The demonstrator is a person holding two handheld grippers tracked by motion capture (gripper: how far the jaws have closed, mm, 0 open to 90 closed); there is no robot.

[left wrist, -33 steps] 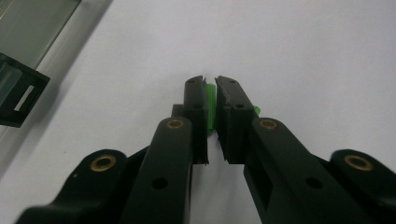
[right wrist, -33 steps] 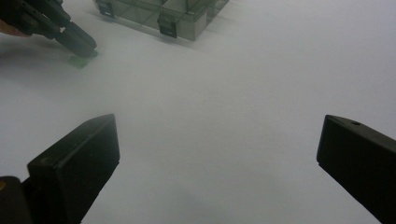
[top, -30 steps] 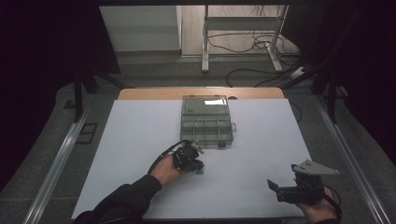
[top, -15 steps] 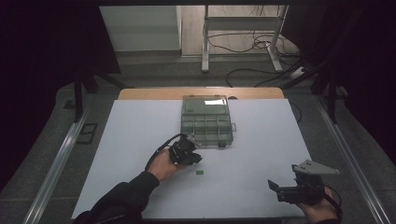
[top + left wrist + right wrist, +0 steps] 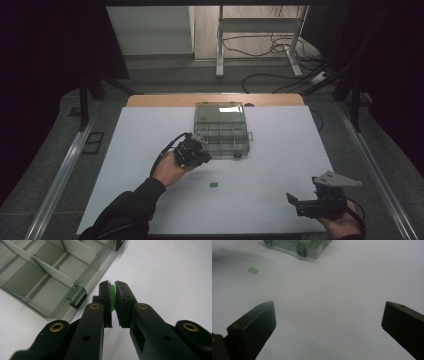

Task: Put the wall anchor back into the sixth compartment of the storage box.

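High view: one compartment box (image 5: 222,130), probably two green chips, one (image 5: 113,293) pinched by left gripper (image 5: 113,288).

High view overhead, facing forward-down; gripper views close — all share organizer box (image 5: 221,131).

We see the white rectangular table top (image 5: 280,165) evenly lit from above while the room around it sinks into darkness. Glare streaks the clear grey plastic compartment box (image 5: 221,129). The gripper views are soft, their near black jaws blurred.
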